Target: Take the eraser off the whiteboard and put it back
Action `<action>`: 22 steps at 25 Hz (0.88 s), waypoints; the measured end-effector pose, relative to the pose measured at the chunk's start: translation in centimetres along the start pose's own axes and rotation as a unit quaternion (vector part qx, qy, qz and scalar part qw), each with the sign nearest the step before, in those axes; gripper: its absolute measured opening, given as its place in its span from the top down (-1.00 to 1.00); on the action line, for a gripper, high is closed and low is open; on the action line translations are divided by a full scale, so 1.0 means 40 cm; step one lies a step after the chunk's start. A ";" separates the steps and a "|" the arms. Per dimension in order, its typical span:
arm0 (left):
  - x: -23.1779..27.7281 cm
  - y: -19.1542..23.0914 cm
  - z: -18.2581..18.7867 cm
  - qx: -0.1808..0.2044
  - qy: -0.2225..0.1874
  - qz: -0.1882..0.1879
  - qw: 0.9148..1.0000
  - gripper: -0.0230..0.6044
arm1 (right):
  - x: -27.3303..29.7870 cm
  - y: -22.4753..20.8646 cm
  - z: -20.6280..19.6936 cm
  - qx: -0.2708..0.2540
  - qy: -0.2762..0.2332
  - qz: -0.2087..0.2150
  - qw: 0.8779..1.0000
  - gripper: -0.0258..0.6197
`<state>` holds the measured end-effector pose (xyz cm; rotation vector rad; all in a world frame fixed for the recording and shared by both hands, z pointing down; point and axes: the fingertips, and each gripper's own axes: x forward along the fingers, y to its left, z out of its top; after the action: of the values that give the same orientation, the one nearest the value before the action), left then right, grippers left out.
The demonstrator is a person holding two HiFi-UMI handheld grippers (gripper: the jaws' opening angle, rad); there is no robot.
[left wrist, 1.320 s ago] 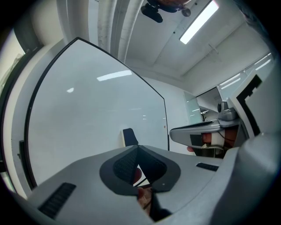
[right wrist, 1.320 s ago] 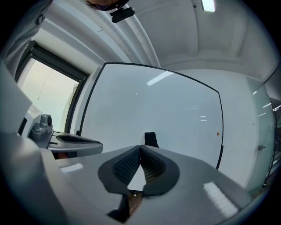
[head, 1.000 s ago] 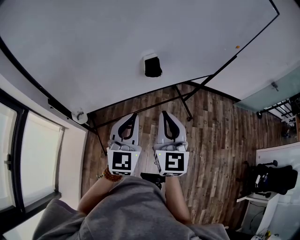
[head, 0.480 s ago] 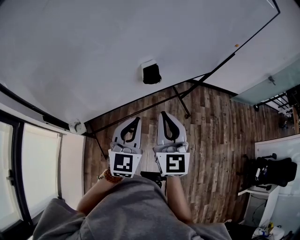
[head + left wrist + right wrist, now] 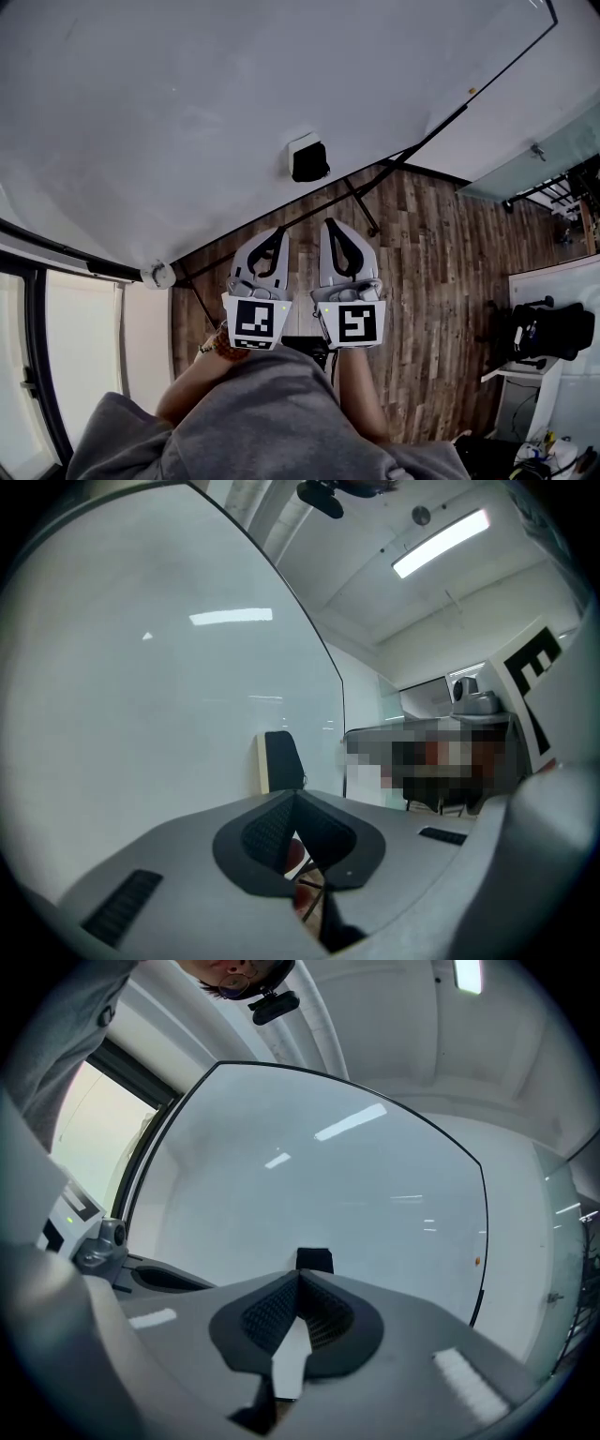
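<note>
Looks like the approach step. Black eraser (image 5: 307,159) stuck on the whiteboard (image 5: 169,103), beyond and apart from both tools. Left gripper (image 5: 274,234) and right gripper (image 5: 334,227) side by side, jaws closed, empty. Next, likely: open one, straddle eraser, squeeze, pull off.

Glossy whiteboard (image 5: 187,112), wood-grain plank floor (image 5: 422,281)

Count: one whiteboard (image 5: 187,112); one eraser (image 5: 307,159); two grippers, i.e. left gripper (image 5: 277,232) and right gripper (image 5: 331,223), both near.
</note>
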<state>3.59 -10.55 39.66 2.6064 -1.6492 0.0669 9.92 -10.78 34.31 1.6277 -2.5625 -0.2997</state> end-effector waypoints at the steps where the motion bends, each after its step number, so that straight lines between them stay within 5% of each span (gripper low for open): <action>1: 0.003 0.003 0.003 0.001 -0.001 -0.004 1.000 0.91 | 0.008 0.001 -0.001 -0.002 0.000 -0.001 1.000 0.88; 22: 0.053 0.037 -0.027 0.008 0.004 -0.023 1.000 0.91 | 0.089 0.021 0.009 -0.004 -0.006 0.014 1.000 0.88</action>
<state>3.15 -13.02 40.90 2.6500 -1.5923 0.0900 7.58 -13.59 34.05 1.5908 -2.5864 -0.3173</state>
